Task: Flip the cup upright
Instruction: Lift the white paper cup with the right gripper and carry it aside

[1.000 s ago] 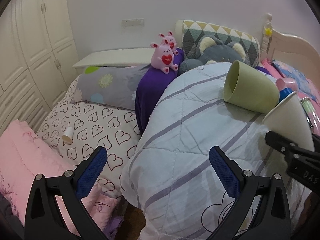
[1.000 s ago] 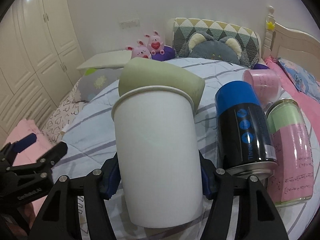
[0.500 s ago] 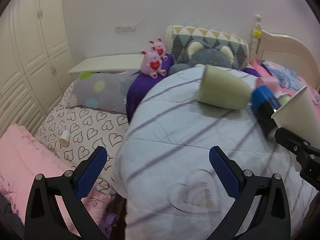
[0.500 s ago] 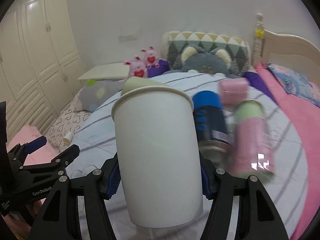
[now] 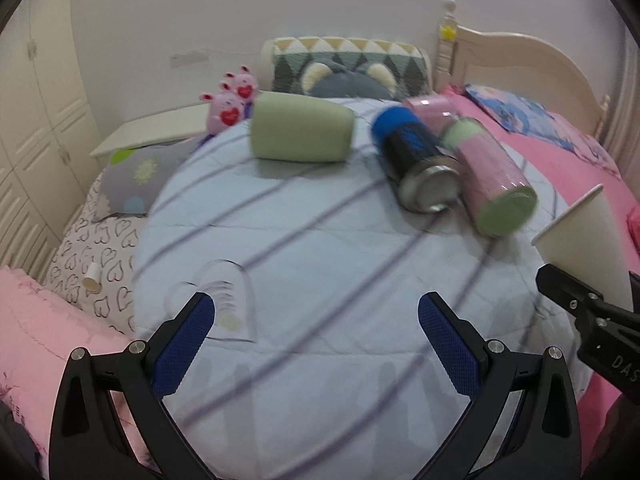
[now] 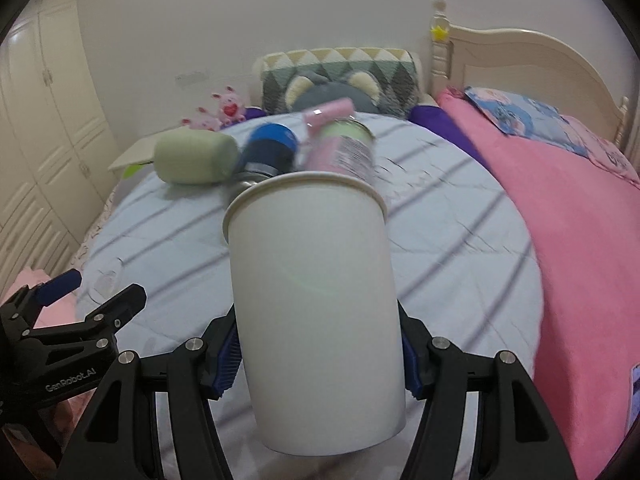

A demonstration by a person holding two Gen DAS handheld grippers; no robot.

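My right gripper (image 6: 320,354) is shut on a white paper cup (image 6: 316,304) and holds it above the round quilt-covered table (image 6: 460,248), its open rim pointing away from me. The same cup (image 5: 584,236) shows at the right edge of the left wrist view, tilted, with the right gripper's finger (image 5: 576,300) under it. My left gripper (image 5: 316,344) is open and empty over the near part of the table (image 5: 320,264).
On the table lie a green cup (image 5: 300,132), a blue-capped black can (image 5: 416,164), a pink-and-green can (image 5: 492,184), a pink cup (image 5: 432,106) and a clear glass (image 5: 224,300). Pillows, plush toys and a headboard (image 5: 520,56) stand behind; wardrobe left.
Both grippers rose and pulled back, so the table top shows from higher. The right gripper still holds the white cup. The clear glass has come into view.
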